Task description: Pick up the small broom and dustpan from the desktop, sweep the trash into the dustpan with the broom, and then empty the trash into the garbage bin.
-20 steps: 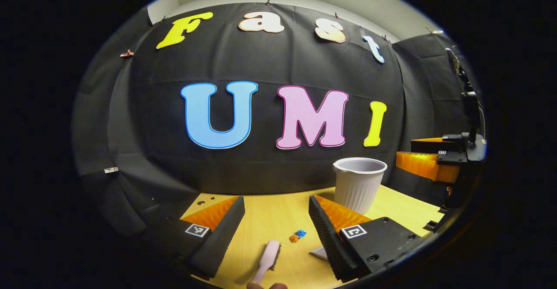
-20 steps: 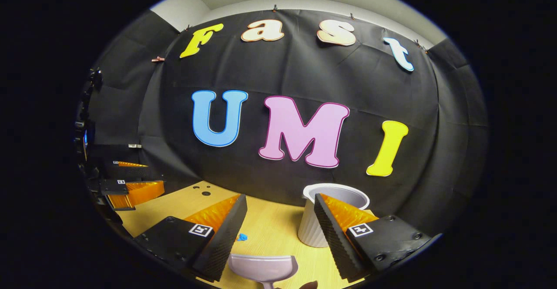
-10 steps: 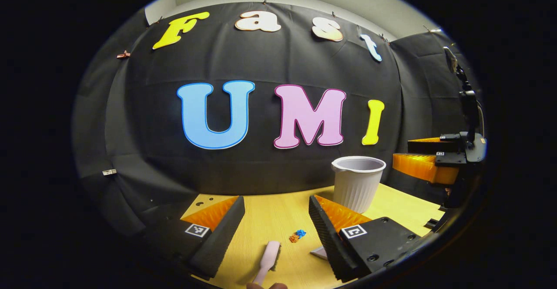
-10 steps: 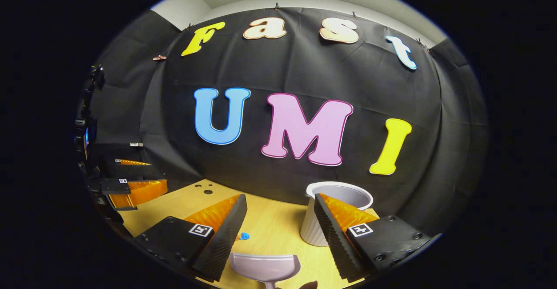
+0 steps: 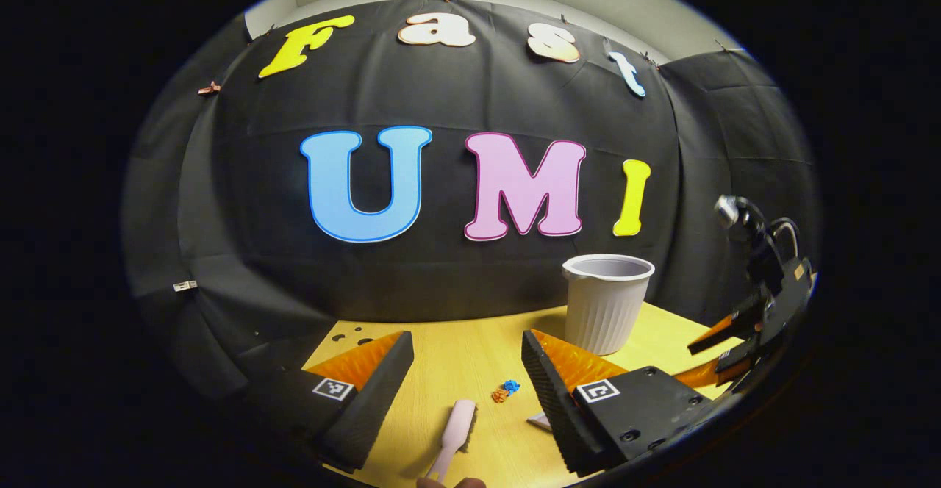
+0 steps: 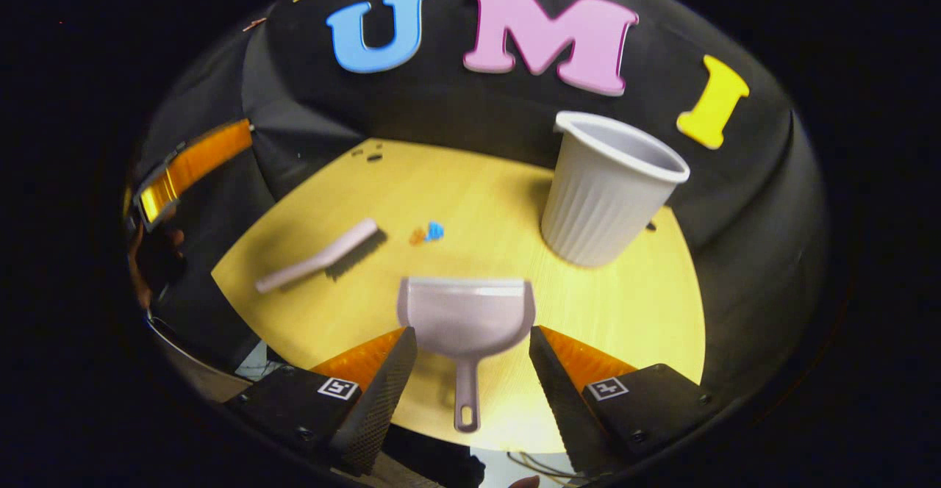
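Lying flat on the desk [image 6: 625, 304], the dustpan [image 6: 464, 317] sits between your right gripper [image 6: 470, 381]'s released jaws, handle toward you, mouth facing the trash [image 6: 427, 233] and garbage bin [image 6: 606, 190]. Your left gripper [image 5: 467, 389] is likewise released, the broom [image 5: 457, 429] between its jaws, handle nearest. No readable writing on either.

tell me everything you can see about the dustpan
The dustpan is pale grey, plastic by its look, with a wide scoop and a thin handle ending in a hanging hole. It lies flat and empty on the yellow desktop, mouth toward the trash, handle between the open right claw fingers, untouched.
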Tool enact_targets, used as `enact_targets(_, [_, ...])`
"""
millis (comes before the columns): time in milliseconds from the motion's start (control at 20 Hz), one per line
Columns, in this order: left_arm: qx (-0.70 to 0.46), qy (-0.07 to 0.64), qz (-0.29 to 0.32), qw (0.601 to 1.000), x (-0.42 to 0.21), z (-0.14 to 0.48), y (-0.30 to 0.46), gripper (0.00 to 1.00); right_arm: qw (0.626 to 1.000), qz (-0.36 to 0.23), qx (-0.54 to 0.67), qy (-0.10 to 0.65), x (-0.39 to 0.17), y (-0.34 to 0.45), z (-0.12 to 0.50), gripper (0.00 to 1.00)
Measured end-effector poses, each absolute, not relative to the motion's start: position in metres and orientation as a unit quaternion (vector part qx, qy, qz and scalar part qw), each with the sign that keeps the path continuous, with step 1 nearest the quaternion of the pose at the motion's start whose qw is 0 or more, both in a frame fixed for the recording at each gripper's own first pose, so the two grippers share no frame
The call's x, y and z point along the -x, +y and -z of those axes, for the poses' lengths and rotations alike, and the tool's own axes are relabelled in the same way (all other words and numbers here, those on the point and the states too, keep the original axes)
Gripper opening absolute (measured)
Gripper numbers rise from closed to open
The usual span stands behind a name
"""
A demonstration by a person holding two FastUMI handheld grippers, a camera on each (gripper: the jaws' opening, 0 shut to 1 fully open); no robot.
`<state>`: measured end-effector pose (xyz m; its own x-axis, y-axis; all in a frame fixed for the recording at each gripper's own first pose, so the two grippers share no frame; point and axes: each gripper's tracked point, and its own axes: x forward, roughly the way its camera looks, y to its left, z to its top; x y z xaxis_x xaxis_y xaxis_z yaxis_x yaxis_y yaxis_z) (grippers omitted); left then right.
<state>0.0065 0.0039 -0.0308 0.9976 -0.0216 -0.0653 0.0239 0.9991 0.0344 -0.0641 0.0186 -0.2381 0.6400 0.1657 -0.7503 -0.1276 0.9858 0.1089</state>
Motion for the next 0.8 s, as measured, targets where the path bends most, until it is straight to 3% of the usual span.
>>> enact_targets(400, [-0.017, 0.044, 0.005, 0.999, -0.003, 0.041, 0.010, 0.94, 0.835, -0.079, -0.014, 0.544, 0.073, 0.026, 0.357, 0.94])
enact_targets(800, [-0.019, 0.054, -0.008, 0.998, 0.000, 0.049, 0.017, 0.95, 0.808, -0.074, -0.010, 0.584, 0.053, 0.038, 0.402, 0.88])
